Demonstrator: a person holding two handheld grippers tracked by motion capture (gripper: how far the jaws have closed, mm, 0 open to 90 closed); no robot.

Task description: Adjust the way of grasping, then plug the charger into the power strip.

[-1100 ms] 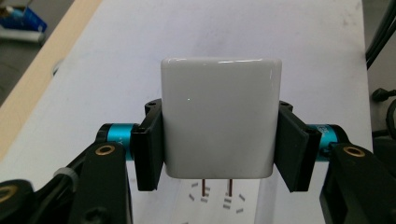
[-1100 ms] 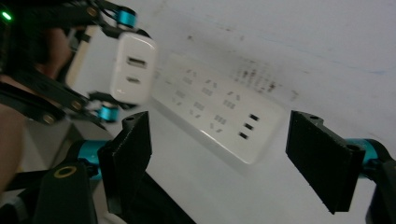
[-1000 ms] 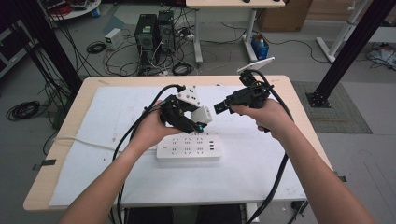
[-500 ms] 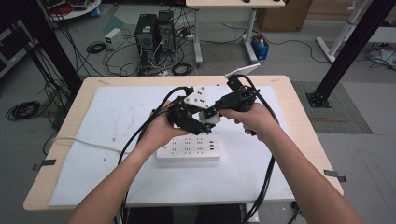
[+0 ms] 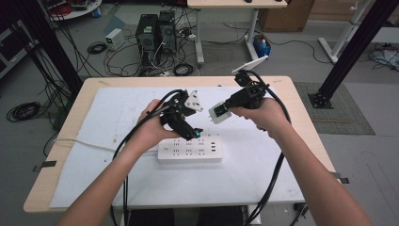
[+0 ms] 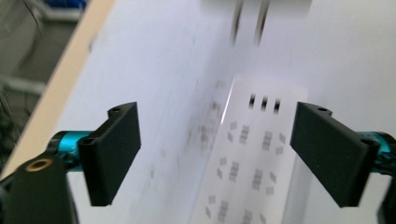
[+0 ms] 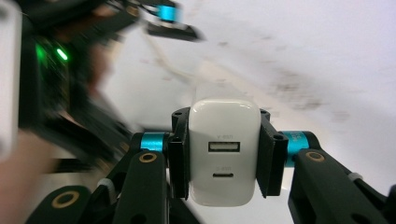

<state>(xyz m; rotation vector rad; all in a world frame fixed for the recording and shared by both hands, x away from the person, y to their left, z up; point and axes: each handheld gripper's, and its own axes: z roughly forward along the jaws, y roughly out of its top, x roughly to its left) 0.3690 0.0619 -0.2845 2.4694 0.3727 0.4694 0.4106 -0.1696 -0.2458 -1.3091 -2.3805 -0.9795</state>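
White paper covers the wooden table (image 5: 70, 141), and over its left-centre the left gripper (image 5: 190, 134) hangs with its black jaws spread wide and empty, just above the long white power strip (image 5: 189, 151) lying flat on the sheet. To the right, the right gripper (image 7: 224, 154) has its jaws clamped on the sides of a white rounded USB charger block (image 7: 224, 151), held in the air just beyond the strip. Judging by this, the step in hand is carrying the charger to a socket; the next move calls for turning its prongs down over a matching outlet and pressing straight in, perhaps with the empty gripper steadying the strip.
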